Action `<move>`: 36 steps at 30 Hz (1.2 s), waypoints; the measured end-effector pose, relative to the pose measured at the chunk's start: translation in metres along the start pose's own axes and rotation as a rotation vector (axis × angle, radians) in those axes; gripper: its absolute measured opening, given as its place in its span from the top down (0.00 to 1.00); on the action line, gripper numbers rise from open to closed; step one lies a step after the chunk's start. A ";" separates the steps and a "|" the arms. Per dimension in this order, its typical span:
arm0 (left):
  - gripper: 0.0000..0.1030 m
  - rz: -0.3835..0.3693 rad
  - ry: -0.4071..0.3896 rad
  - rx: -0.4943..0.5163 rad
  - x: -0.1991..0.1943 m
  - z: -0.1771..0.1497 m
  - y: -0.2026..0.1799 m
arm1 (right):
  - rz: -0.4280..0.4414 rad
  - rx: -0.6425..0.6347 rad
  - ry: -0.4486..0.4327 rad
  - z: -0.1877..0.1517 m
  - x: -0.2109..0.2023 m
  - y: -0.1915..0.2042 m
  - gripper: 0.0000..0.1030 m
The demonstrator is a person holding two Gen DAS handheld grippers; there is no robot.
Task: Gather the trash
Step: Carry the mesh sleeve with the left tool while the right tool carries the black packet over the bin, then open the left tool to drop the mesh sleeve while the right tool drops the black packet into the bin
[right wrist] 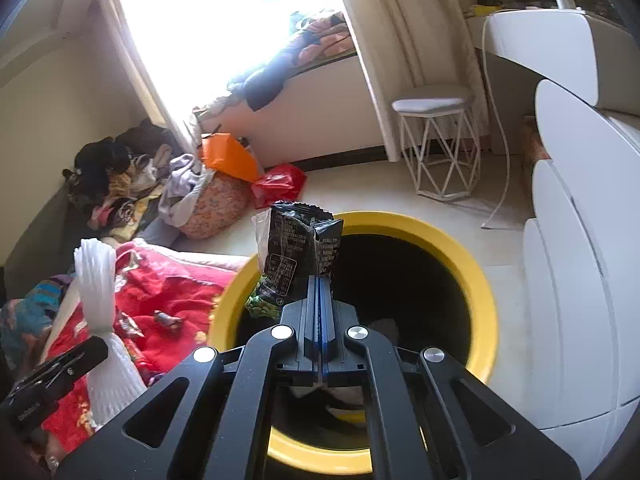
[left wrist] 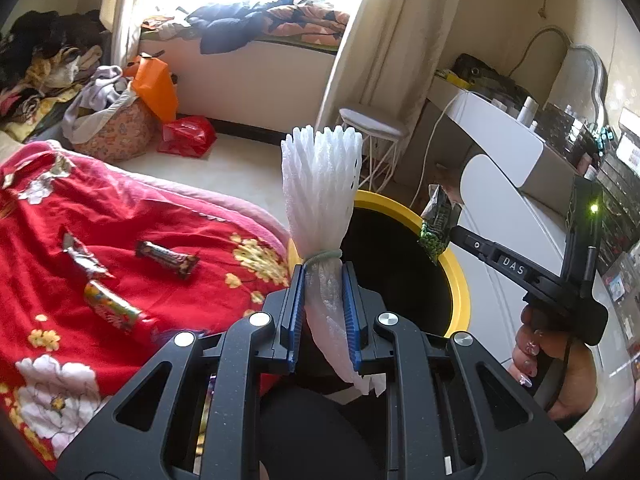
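My left gripper is shut on a white foam net sleeve tied with a green band; it stands upright at the left edge of the yellow-rimmed bin. The sleeve also shows at left in the right wrist view. My right gripper is shut on a black snack bag and holds it over the yellow-rimmed bin. In the left wrist view that snack bag hangs above the bin's far rim. A brown candy bar, a silver wrapper and a yellow-green wrapper lie on the red blanket.
A white stool stands beyond the bin, white cabinets to its right. Clothes, an orange bag and a red bag are piled by the window seat. A hand holds the right gripper's handle.
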State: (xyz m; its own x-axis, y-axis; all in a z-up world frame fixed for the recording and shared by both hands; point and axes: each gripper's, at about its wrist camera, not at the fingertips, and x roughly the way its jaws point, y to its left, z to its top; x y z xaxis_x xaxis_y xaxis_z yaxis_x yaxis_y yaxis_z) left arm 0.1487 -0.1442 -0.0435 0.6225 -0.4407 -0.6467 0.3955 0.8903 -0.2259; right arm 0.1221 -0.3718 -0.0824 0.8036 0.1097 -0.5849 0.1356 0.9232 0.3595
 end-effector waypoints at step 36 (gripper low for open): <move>0.36 -0.018 0.079 0.041 0.079 0.011 -0.035 | -0.039 0.092 0.126 -0.013 0.024 -0.043 0.73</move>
State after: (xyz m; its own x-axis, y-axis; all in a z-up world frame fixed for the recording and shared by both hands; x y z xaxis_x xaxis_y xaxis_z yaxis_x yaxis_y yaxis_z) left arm 0.1911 -0.2113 -0.0788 0.5604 -0.4446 -0.6988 0.4347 0.8761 -0.2088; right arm 0.1281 -0.4045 -0.1215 0.7187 0.1247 -0.6840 0.2228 0.8907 0.3964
